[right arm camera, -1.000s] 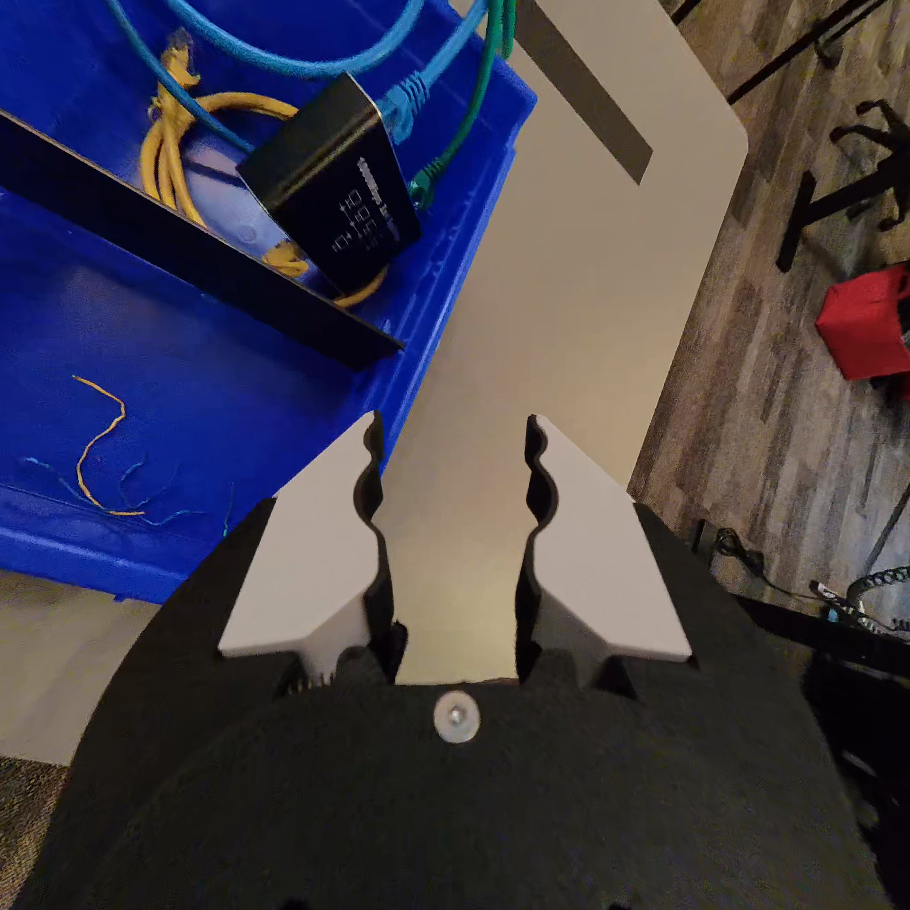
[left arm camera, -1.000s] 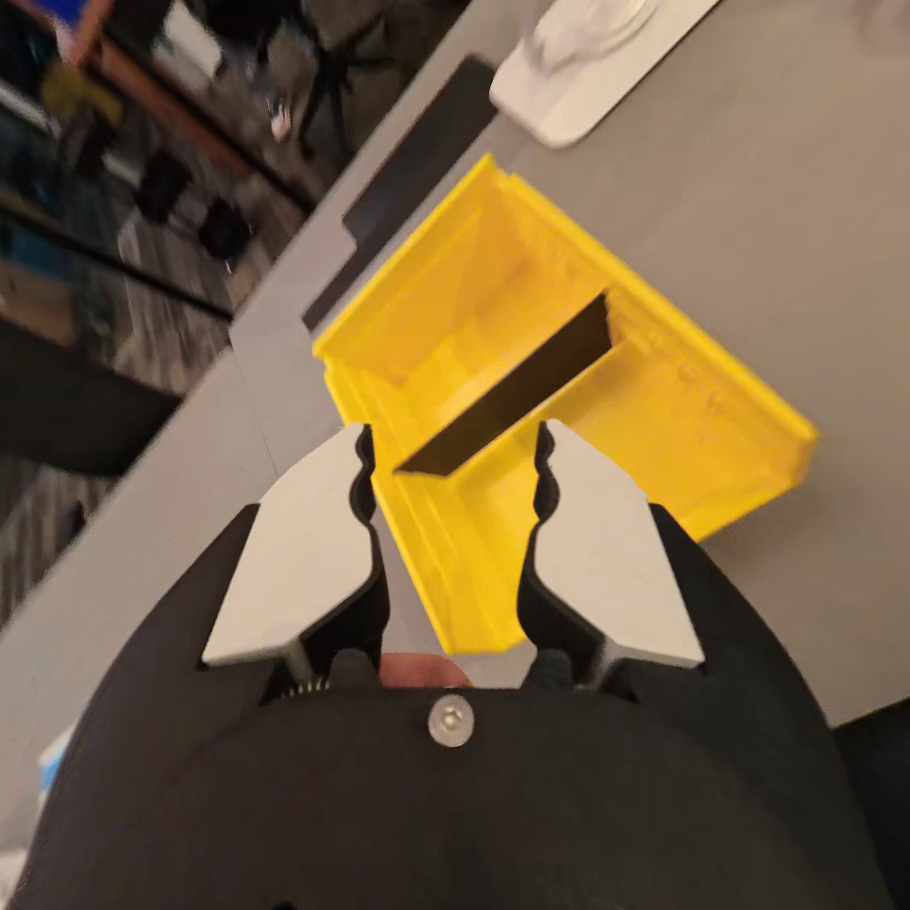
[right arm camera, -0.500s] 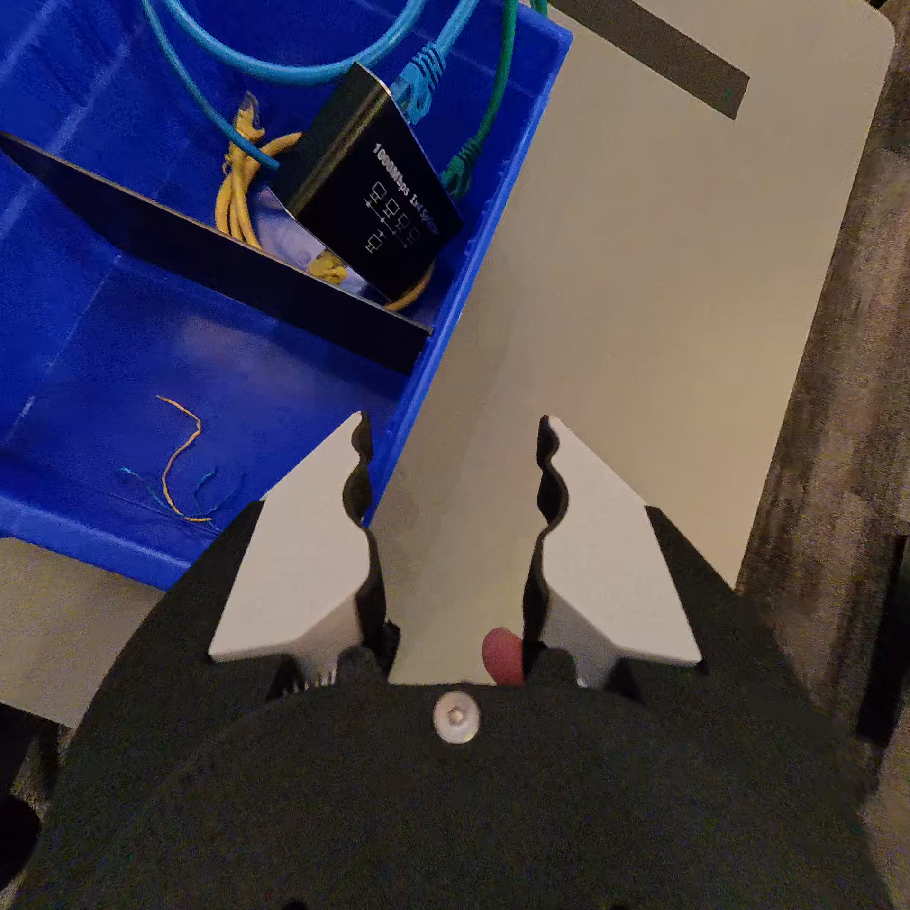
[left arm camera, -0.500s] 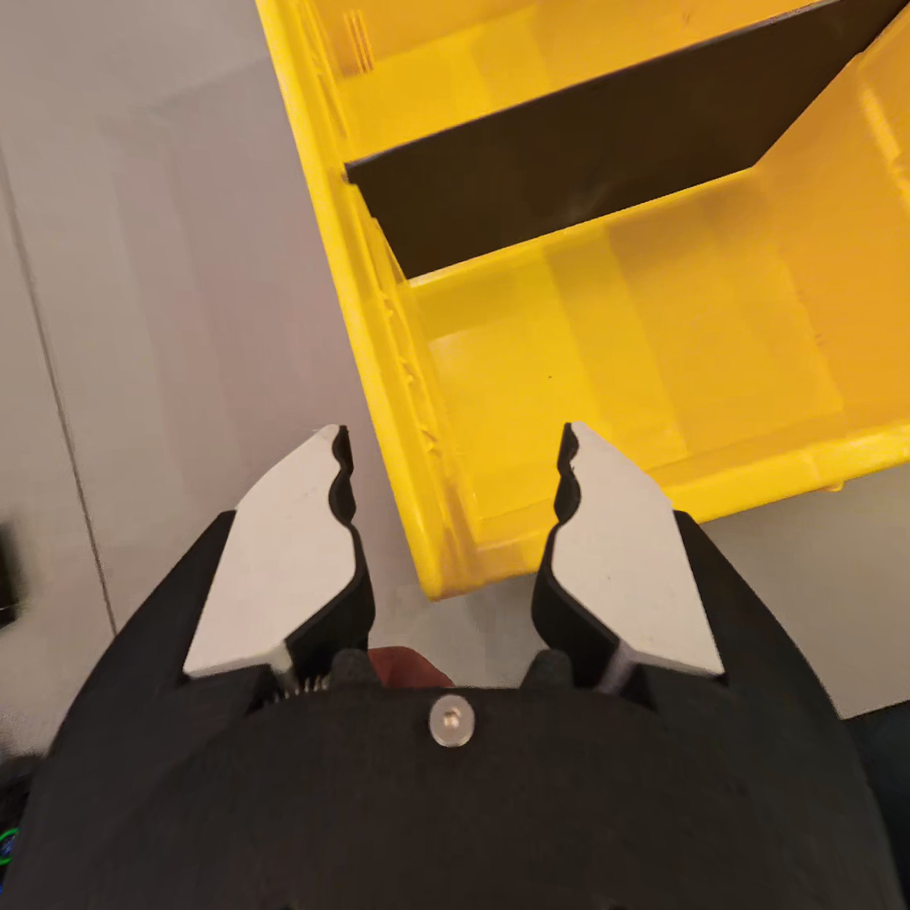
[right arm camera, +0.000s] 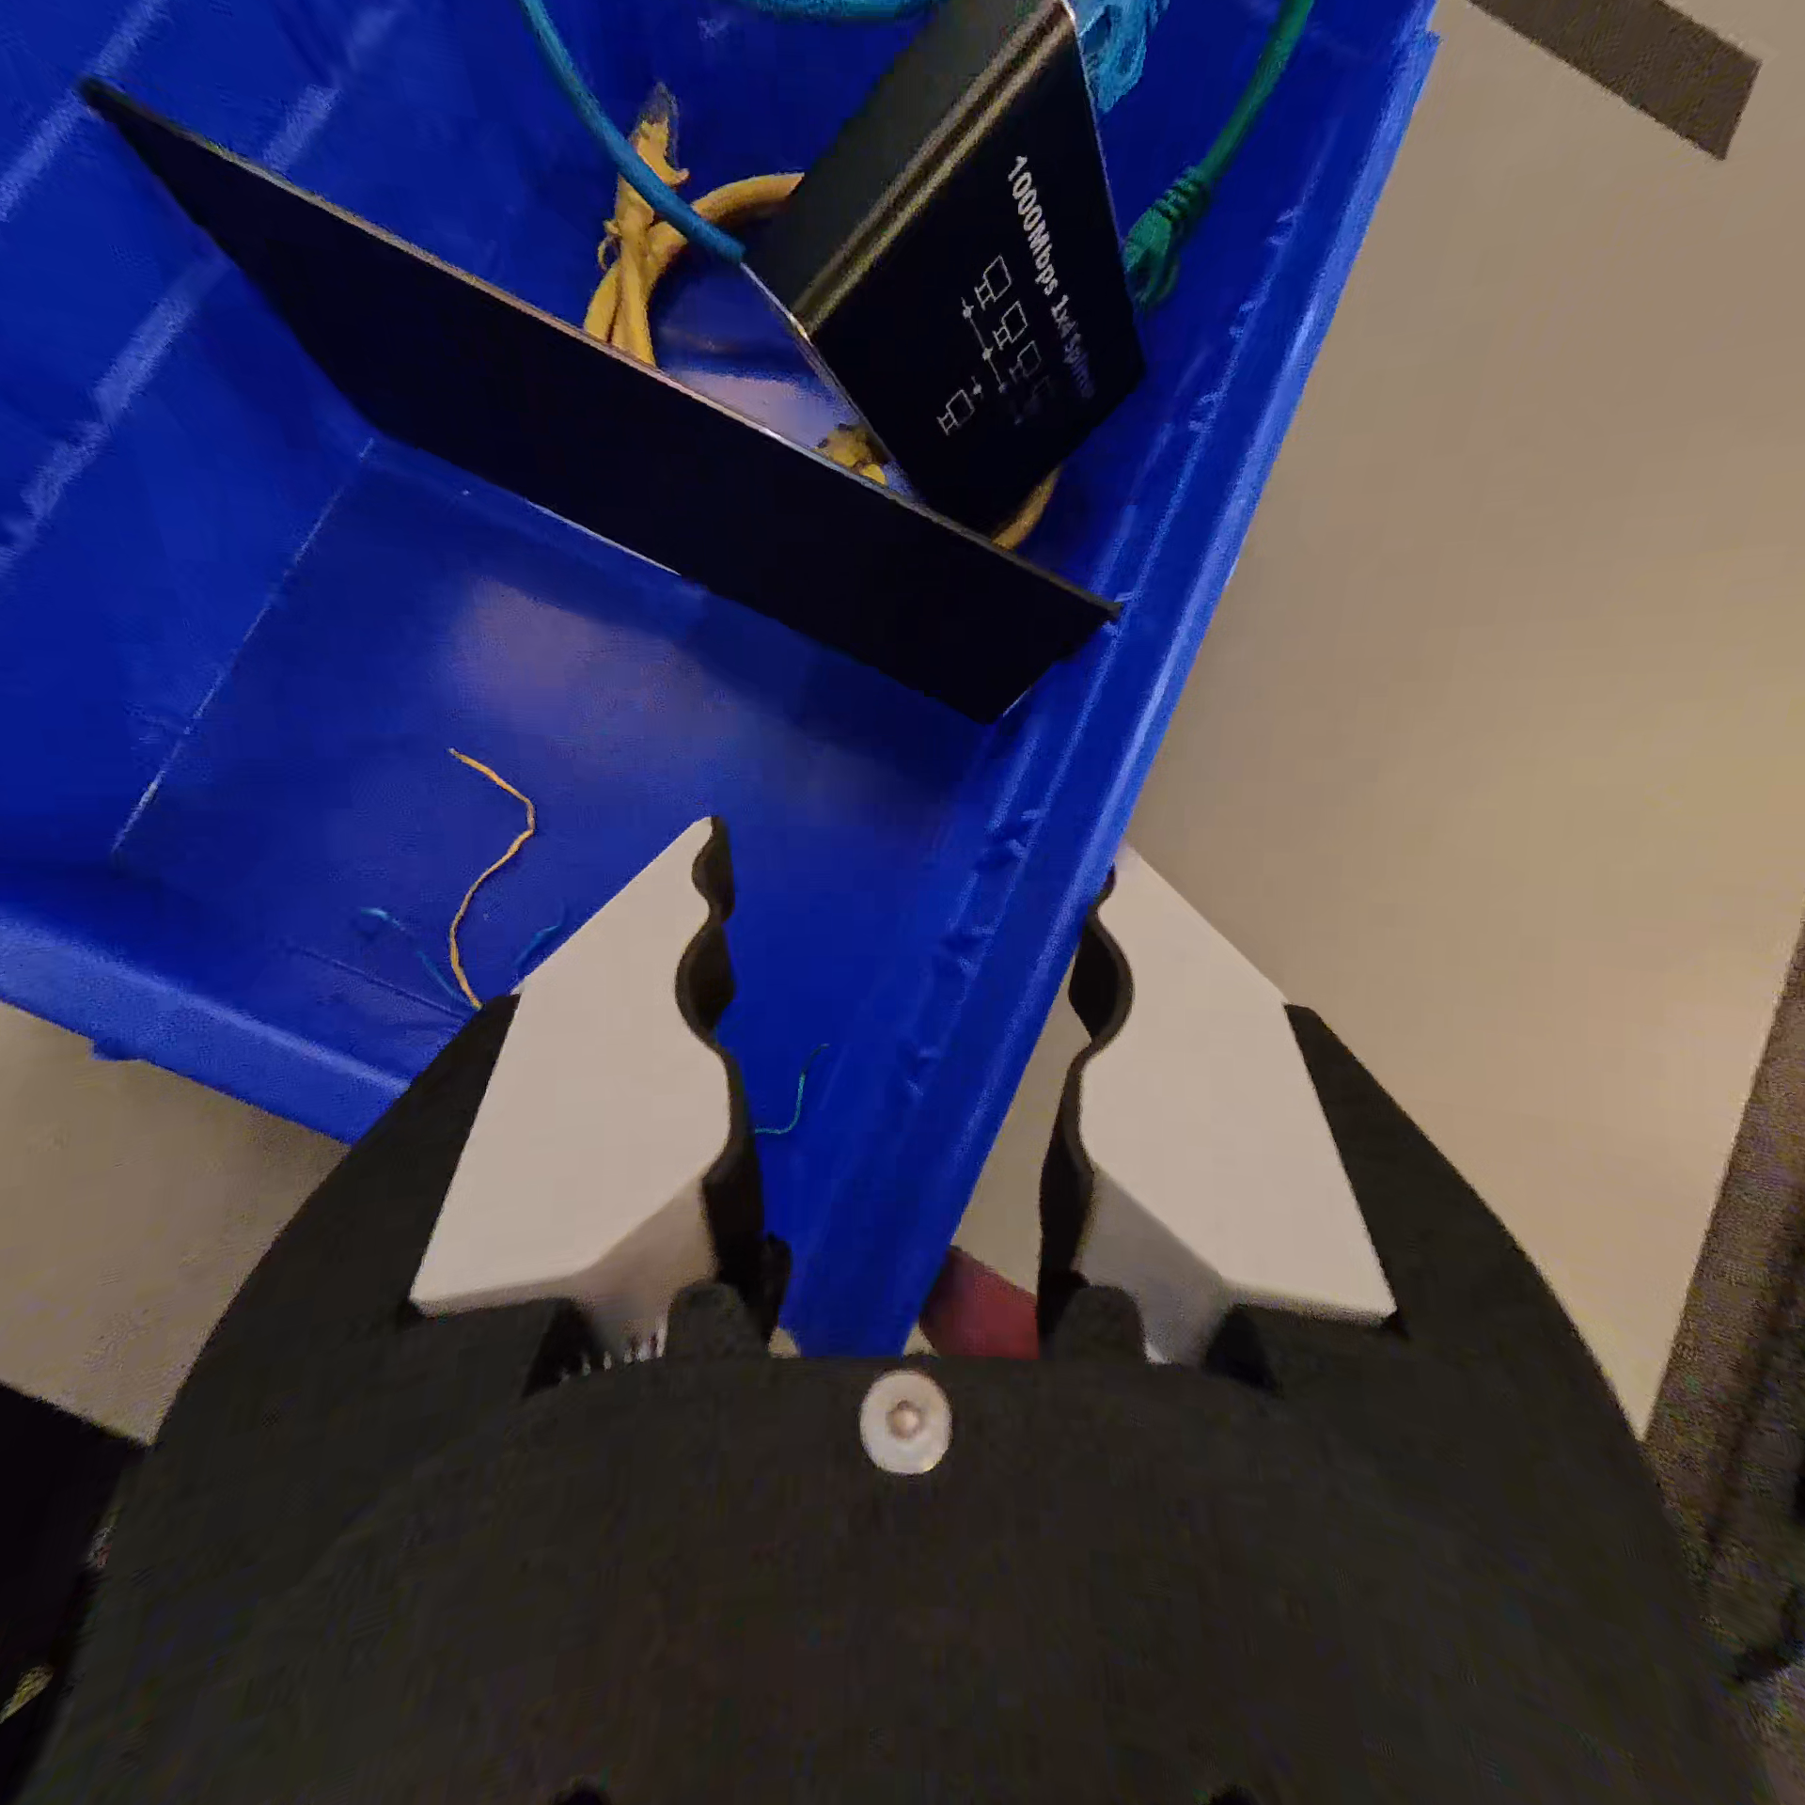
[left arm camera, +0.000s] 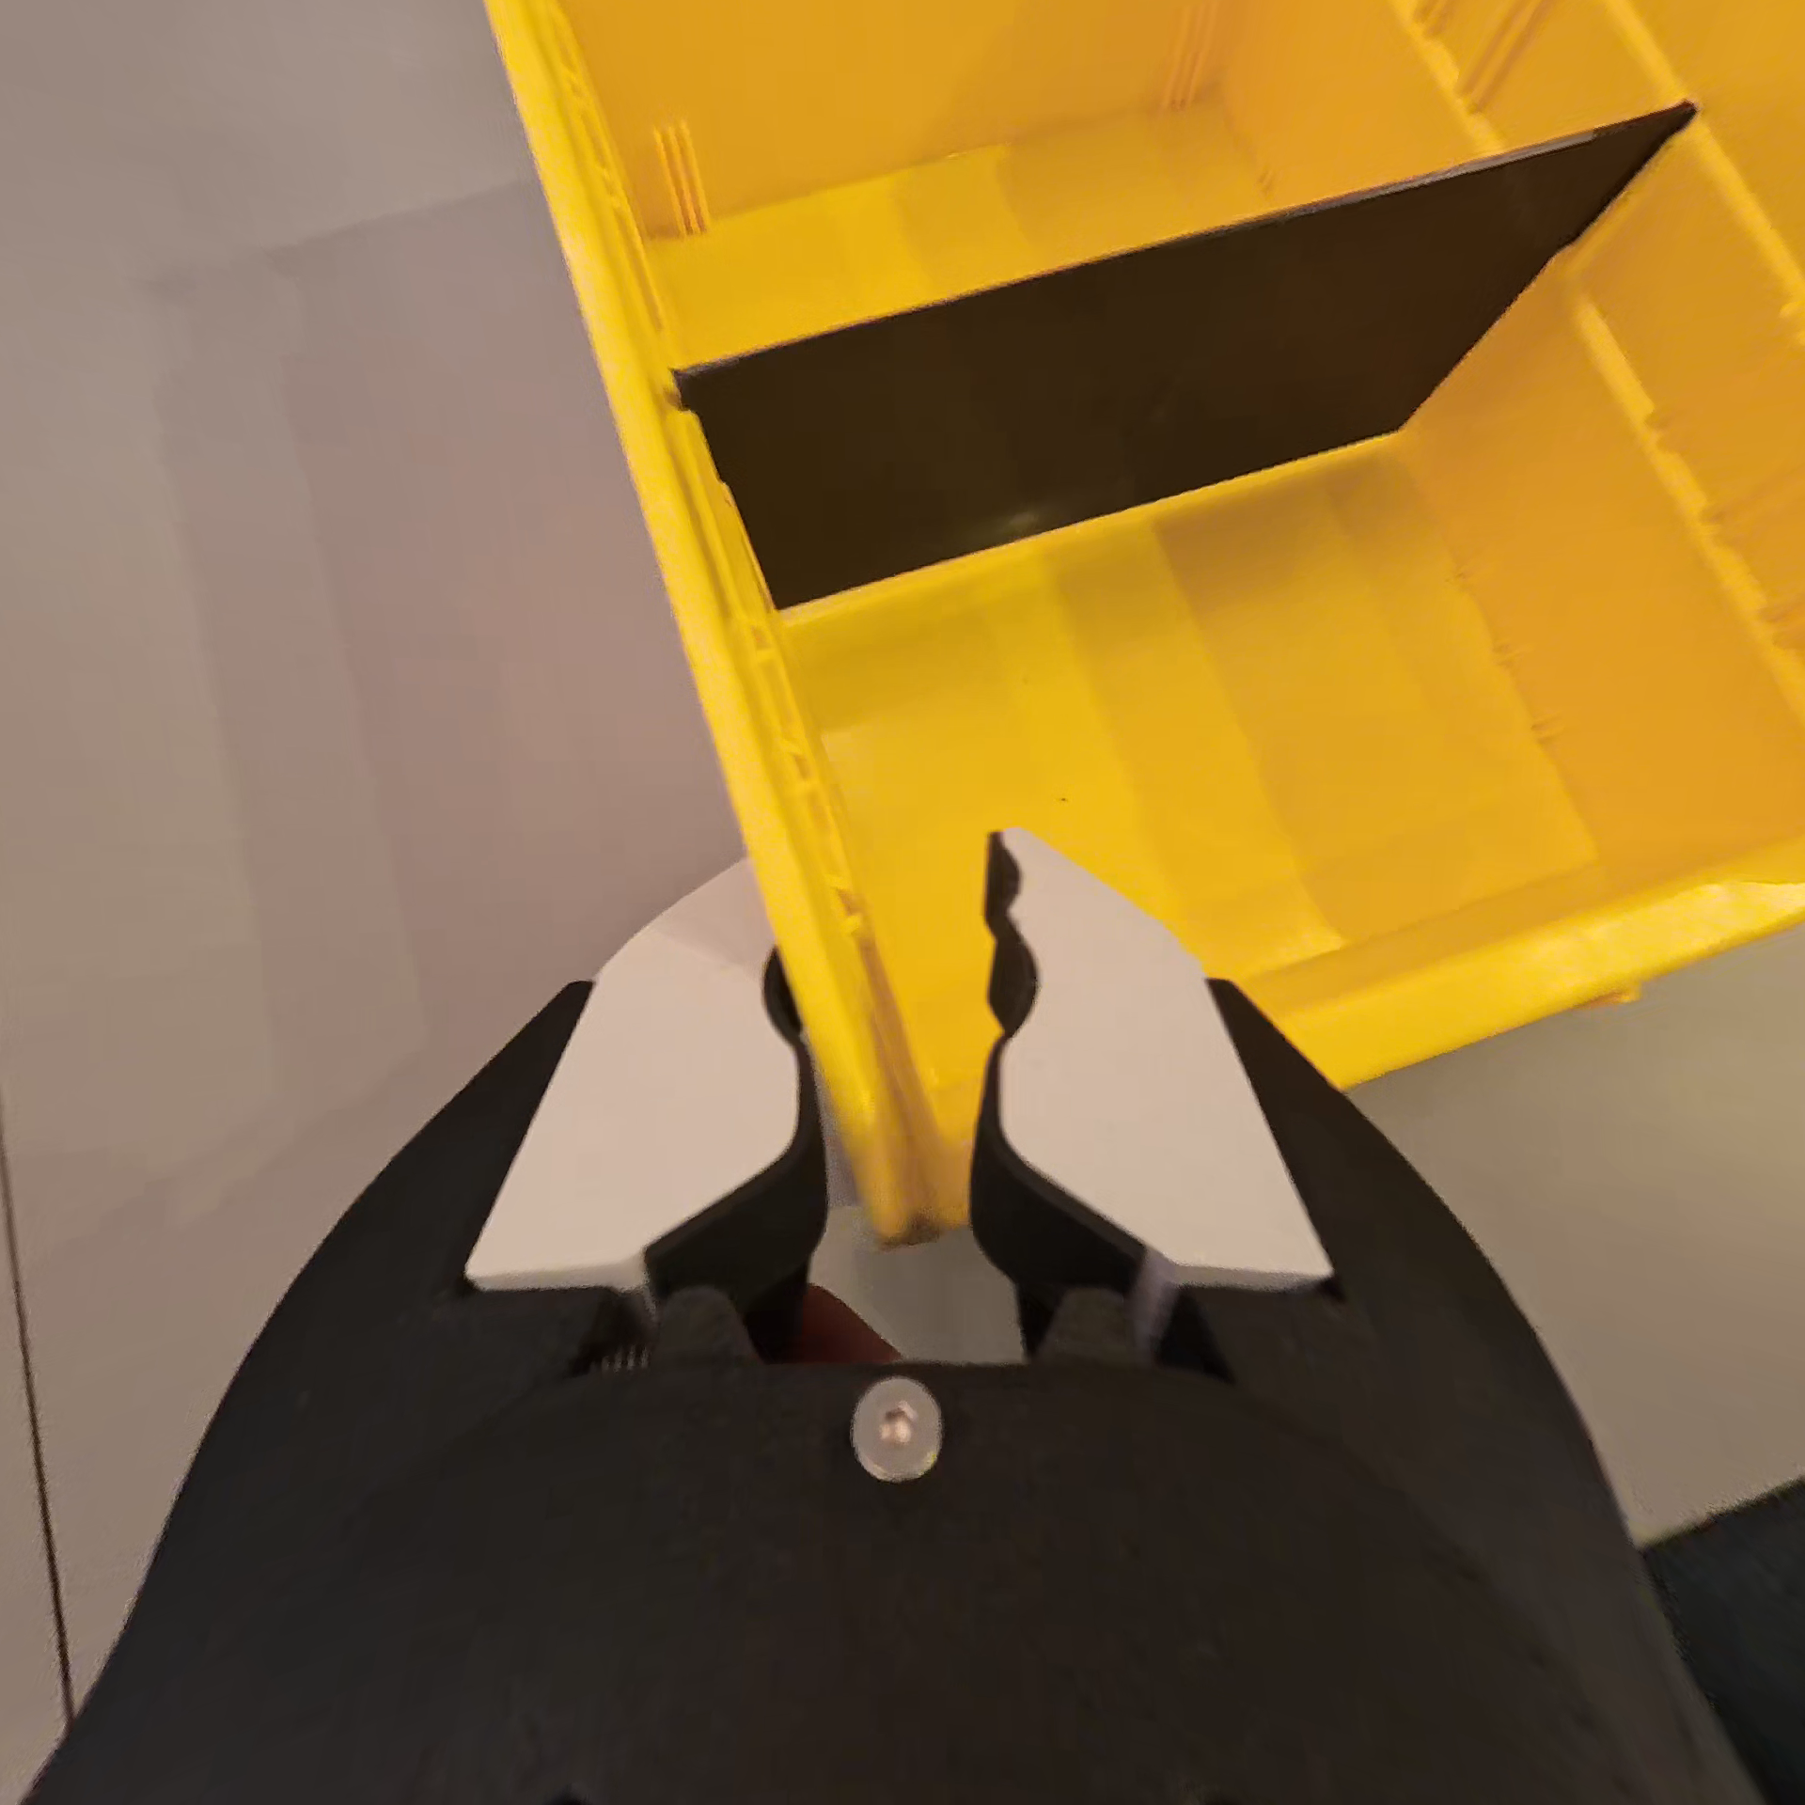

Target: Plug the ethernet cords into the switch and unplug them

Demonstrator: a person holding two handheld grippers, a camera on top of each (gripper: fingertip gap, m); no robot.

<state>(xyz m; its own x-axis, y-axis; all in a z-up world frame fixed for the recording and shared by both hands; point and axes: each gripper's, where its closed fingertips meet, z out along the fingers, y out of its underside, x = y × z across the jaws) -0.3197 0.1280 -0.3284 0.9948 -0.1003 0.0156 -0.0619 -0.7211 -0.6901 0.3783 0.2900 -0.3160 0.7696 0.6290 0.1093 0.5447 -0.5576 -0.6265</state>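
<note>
Nearest us, our right gripper [right arm camera: 903, 986] straddles the side wall of the blue bin [right arm camera: 986, 1016], one finger inside and one outside, spread with clear gaps and not yet clamped. Our left gripper [left arm camera: 884, 986] does the same at the near corner of the yellow bin [left arm camera: 850, 977]; its fingers sit closer to the wall, but we cannot tell whether they pinch it.

Beyond the blue bin's black divider [right arm camera: 606, 459], in the far compartment, the black switch [right arm camera: 967, 293] lies tilted against the wall on a yellow cord [right arm camera: 635, 264], with a blue cord [right arm camera: 625, 166] and a green cord [right arm camera: 1172, 215] at its far end. We cannot tell whether they are plugged in.

We judge the switch light, rigid and smooth-faced, best gripped across its narrow sides. The cords are limp, so we should take each by its stiff plug, minding the fragile latch tab.
</note>
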